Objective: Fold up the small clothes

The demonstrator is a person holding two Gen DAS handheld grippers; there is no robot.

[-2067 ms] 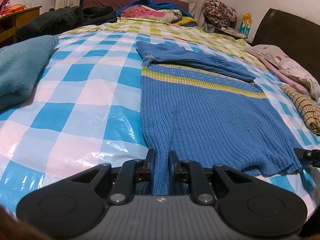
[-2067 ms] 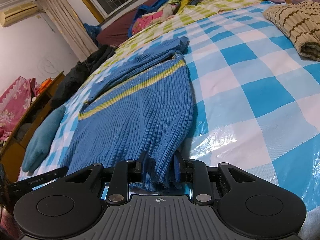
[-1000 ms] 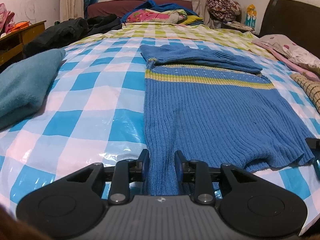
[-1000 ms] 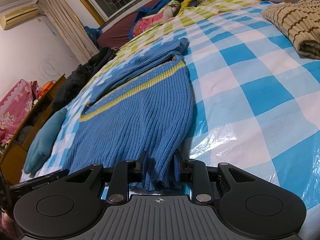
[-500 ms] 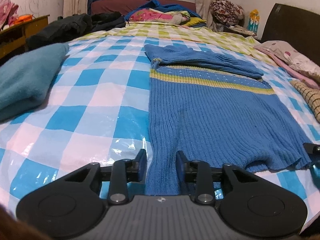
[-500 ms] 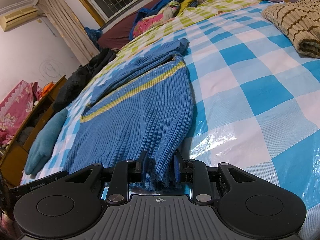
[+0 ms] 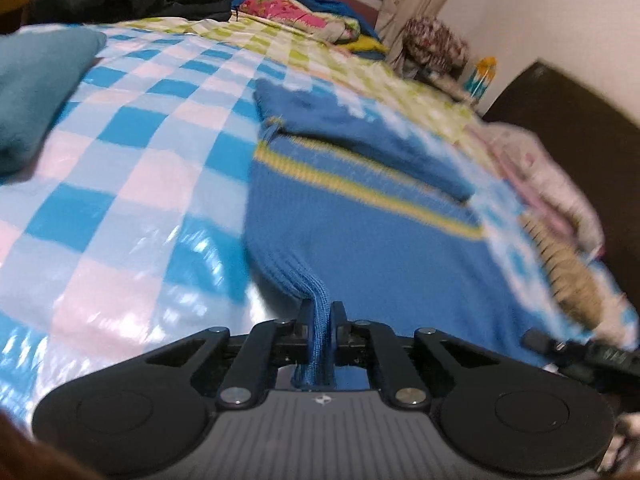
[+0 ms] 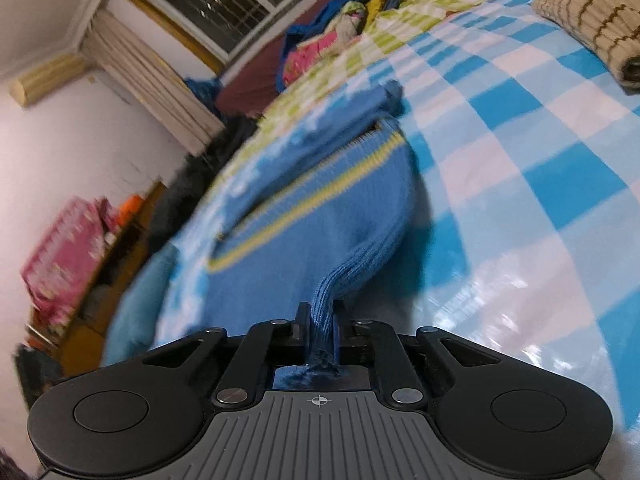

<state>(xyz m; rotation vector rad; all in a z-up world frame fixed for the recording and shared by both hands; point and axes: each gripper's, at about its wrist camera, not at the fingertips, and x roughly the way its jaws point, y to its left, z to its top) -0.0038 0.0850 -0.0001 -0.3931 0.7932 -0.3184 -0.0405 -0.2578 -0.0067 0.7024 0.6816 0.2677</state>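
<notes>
A blue knitted sweater (image 7: pixel 380 240) with a yellow stripe lies on the blue-and-white checked bed cover (image 7: pixel 120 200), sleeves folded across its chest. My left gripper (image 7: pixel 321 308) is shut on the hem's left corner, which bunches into a ridge between the pads and lifts off the cover. In the right wrist view the sweater (image 8: pixel 320 220) rises to my right gripper (image 8: pixel 321 312). Its jaws are closing, pinching the hem's right corner between the pads. A black part of the right gripper (image 7: pixel 580 350) shows at the left view's right edge.
A folded teal cloth (image 7: pixel 36 92) lies on the bed to the left. A beige striped knit (image 8: pixel 592 12) lies to the right, near pillows and a dark headboard (image 7: pixel 580 132). Clothes are piled at the far side. A wooden cabinet (image 8: pixel 100 280) stands past the bed's left edge.
Both grippers have closed on the hem, which lay loose between open jaws. The pinched corners now bunch and rise off the cover. Both views have tilted and blurred.
</notes>
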